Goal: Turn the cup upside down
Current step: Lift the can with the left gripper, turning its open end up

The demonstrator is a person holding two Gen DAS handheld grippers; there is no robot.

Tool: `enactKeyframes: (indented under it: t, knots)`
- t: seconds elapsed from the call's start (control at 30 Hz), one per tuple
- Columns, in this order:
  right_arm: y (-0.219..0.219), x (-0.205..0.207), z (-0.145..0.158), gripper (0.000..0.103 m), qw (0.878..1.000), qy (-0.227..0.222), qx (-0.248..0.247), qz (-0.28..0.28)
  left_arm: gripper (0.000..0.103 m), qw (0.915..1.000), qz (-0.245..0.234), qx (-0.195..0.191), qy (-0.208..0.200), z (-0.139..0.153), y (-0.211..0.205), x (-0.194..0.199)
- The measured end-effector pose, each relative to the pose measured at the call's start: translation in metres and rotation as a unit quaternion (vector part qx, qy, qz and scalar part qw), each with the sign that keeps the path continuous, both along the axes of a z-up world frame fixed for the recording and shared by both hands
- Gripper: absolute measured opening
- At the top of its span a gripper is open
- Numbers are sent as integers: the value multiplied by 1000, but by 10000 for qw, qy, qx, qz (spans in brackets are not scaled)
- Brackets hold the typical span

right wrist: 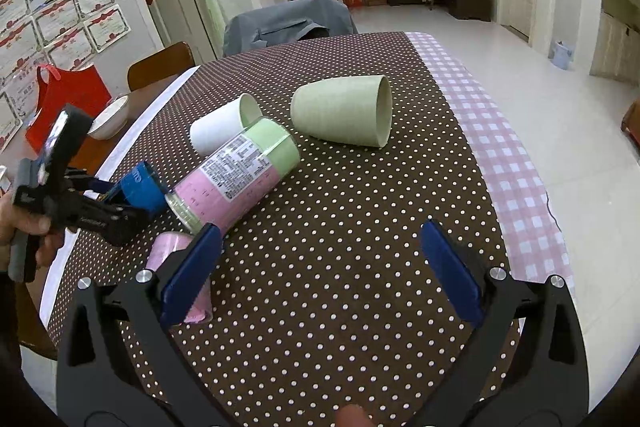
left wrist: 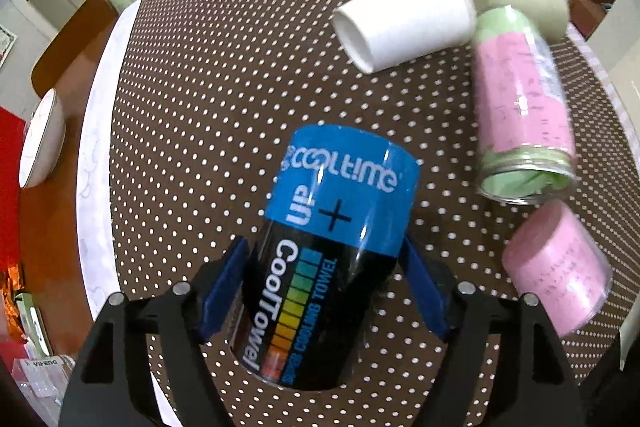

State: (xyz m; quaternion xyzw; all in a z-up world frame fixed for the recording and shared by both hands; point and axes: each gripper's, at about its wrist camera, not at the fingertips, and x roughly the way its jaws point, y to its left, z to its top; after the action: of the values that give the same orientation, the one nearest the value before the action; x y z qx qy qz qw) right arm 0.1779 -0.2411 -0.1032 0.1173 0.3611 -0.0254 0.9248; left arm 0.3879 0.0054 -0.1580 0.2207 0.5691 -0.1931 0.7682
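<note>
Left wrist view: the left gripper (left wrist: 324,291) has its blue fingers (left wrist: 226,291) clamped on the sides of a clear cooling-towel canister (left wrist: 328,239) with a blue "COOLTIME" band and black "CoolTowel" label. The canister is tilted, its blue end pointing away from the camera over the brown polka-dot worktop (left wrist: 224,99). Beyond it a white cup (left wrist: 404,21) lies on its side, open mouth toward the left. Touching its far right edge, a pale green cup (left wrist: 520,1) also lies on its side. A pink-and-green canister (left wrist: 524,107) lies beside them, open mouth toward the camera. A small pink cup (left wrist: 560,267) lies near the right edge of view, blurred. A white bowl (left wrist: 40,143) sits off the cloth at the left.

Right wrist view: the right gripper (right wrist: 320,271) hovers above the worktop (right wrist: 340,227), fingers (right wrist: 450,271) wide apart, nothing between them. The pale green cup (right wrist: 344,111) lies on its side at mid-worktop, mouth to the right. The white cup (right wrist: 224,127) lies just left of it, partly behind the pink-and-green canister (right wrist: 236,171). The pink cup (right wrist: 180,271) is partly hidden by the left finger. At far left, the left gripper (right wrist: 120,211) holds the blue-banded canister (right wrist: 140,187), gripped by a hand (right wrist: 20,223).
</note>
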Motion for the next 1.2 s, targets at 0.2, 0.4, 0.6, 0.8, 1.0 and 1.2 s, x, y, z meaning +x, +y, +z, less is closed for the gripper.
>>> enactKeyframes:
  t: [0.2, 0.4, 0.6, 0.8, 1.0, 1.2]
  knots:
    - [-1, -8, 4, 97, 10000, -77, -2, -59, 72, 9995, 206, -243, 17, -7, -3, 7]
    - [-3, -22, 7, 97, 9998, -161, 41, -67, 70, 9961, 598, -569, -316, 10, 18, -6]
    - [1, -45, 11, 97, 9994, -344, 35, 23, 69, 9918, 857, -828, -456, 12, 29, -42]
    - [5, -82, 18, 97, 9979, -650, -9, 69, 69, 9899, 846, -927, -661, 22, 29, -92]
    - [7, -124, 20, 97, 9958, -905, 65, 134, 69, 9899, 564, -958, -878, 45, 26, -157]
    - [-9, -140, 26, 97, 9937, -1115, 127, -31, 69, 9926, -59, -992, -696, 53, -12, -205]
